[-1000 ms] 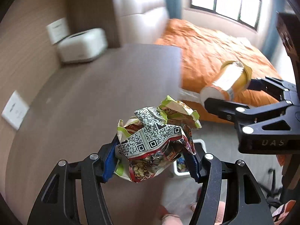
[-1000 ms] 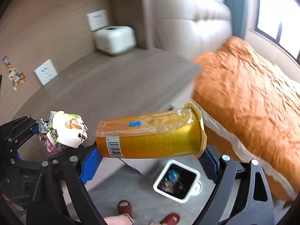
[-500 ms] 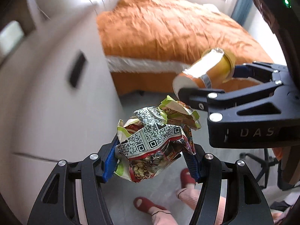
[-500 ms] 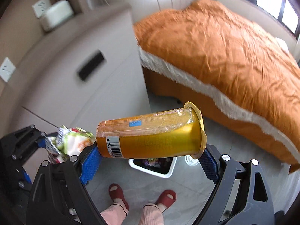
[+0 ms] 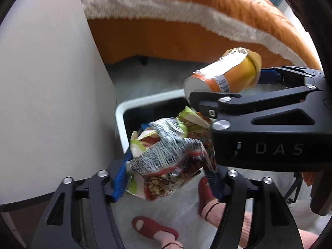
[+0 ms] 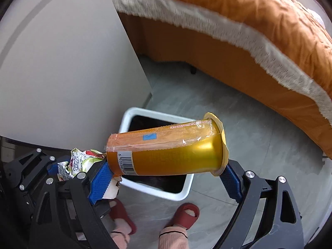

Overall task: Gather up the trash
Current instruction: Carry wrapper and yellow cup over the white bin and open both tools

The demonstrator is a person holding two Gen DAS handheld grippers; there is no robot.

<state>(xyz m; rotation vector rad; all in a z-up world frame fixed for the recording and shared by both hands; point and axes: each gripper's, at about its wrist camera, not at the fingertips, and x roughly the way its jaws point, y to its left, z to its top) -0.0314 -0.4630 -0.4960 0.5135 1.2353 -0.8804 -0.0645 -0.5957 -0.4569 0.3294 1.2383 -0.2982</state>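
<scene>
My left gripper (image 5: 166,178) is shut on a crumpled snack wrapper (image 5: 168,161) with a QR code print; the wrapper also shows in the right wrist view (image 6: 81,161). My right gripper (image 6: 166,174) is shut on an orange-gold cup (image 6: 166,149) held sideways, also seen in the left wrist view (image 5: 224,76). Both are held above a white trash bin (image 6: 128,120) with a dark inside, standing on the floor; its rim shows in the left wrist view (image 5: 120,114).
A white cabinet side (image 6: 62,72) stands left of the bin. A bed with an orange cover (image 6: 249,31) lies behind and to the right. The person's feet in red slippers (image 6: 186,211) stand on the grey tile floor just before the bin.
Both grippers have swung down from the cabinet top toward the floor. The bin is now much closer and directly below the held trash. Both grips are unchanged.
</scene>
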